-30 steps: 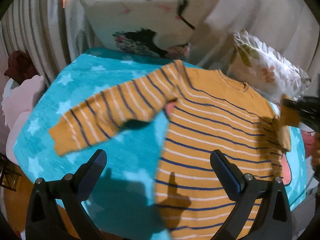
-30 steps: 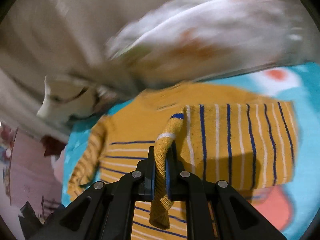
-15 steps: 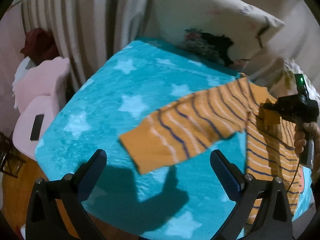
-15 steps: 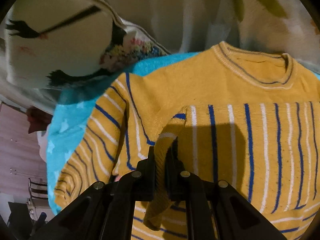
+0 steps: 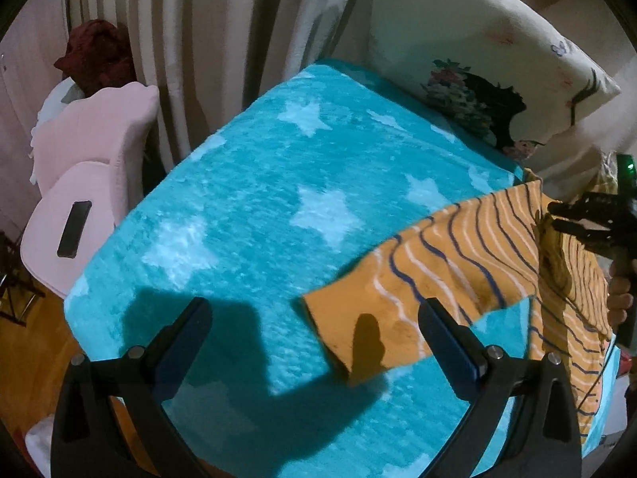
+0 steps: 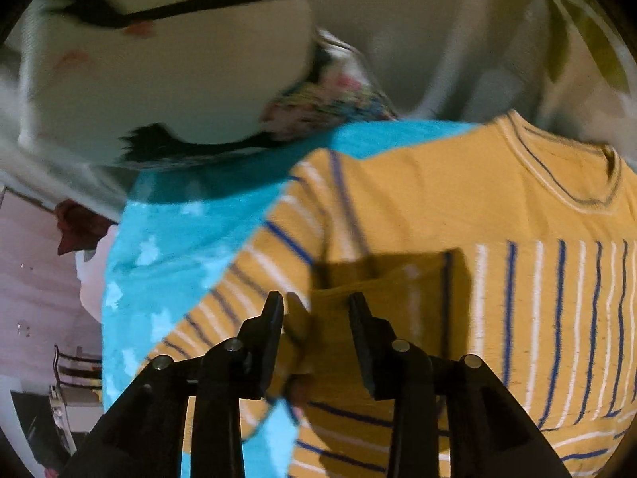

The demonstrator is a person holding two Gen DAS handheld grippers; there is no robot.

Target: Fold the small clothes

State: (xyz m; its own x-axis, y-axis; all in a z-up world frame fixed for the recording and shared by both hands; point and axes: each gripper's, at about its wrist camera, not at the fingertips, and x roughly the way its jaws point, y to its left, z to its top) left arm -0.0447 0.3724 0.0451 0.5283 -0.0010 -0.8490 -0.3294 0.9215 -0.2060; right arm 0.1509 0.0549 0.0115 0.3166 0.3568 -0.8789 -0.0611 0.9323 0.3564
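A small mustard-yellow sweater [image 6: 458, 207] with blue and white stripes lies on a turquoise star blanket [image 5: 278, 199]. Its right sleeve [image 6: 557, 310] is folded across the chest. Its left sleeve [image 5: 446, 271] stretches out flat over the blanket. My left gripper [image 5: 314, 318] is open and empty, hovering above the blanket just left of that sleeve's cuff. My right gripper [image 6: 316, 310] is open, its jaws parted around the cuff of the folded sleeve [image 6: 330, 318] over the chest. It also shows at the right edge of the left wrist view [image 5: 557, 217].
A white pillow with a face print [image 5: 497, 59] and a floral pillow [image 6: 577, 40] lean at the bed's head. A pink chair [image 5: 91, 167] with a dark phone on it stands beside the bed's left edge, in front of striped curtains [image 5: 179, 40].
My right gripper has opened and let go of the folded sleeve's cuff. My left gripper has swung left, from the sweater's body to the outstretched sleeve.
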